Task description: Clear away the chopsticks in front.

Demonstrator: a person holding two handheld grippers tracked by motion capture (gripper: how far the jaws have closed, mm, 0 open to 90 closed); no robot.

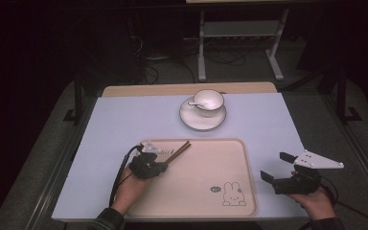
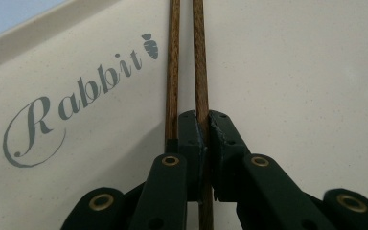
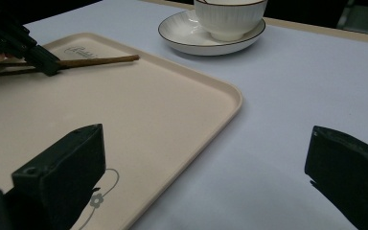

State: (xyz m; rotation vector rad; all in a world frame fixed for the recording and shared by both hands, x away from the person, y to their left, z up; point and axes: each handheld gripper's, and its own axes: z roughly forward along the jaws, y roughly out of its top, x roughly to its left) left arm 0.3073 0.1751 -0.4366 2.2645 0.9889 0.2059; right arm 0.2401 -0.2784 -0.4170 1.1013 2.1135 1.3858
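Note:
A pair of brown wooden chopsticks (image 1: 179, 149) lies across the far left corner of a beige tray (image 1: 196, 191) printed with a rabbit. My left gripper (image 1: 165, 163) is low over that corner, shut on the chopsticks. In the left gripper view its jaws (image 2: 207, 120) pinch the right-hand stick (image 2: 200, 57), while the other stick (image 2: 172, 57) runs alongside the left jaw over the tray (image 2: 292, 72). My right gripper (image 1: 277, 166) hovers open off the tray's right edge with nothing between its jaws (image 3: 206, 163). The right gripper view also shows the left gripper (image 3: 43, 60) on the chopsticks (image 3: 100, 60).
A white cup (image 1: 208, 100) stands on a white saucer (image 1: 191, 120) beyond the tray, also seen as cup (image 3: 230, 19) and saucer (image 3: 182, 36). The pale blue table top (image 1: 115, 120) surrounds the tray (image 3: 148, 96). Dark floor and a metal stand lie behind the table.

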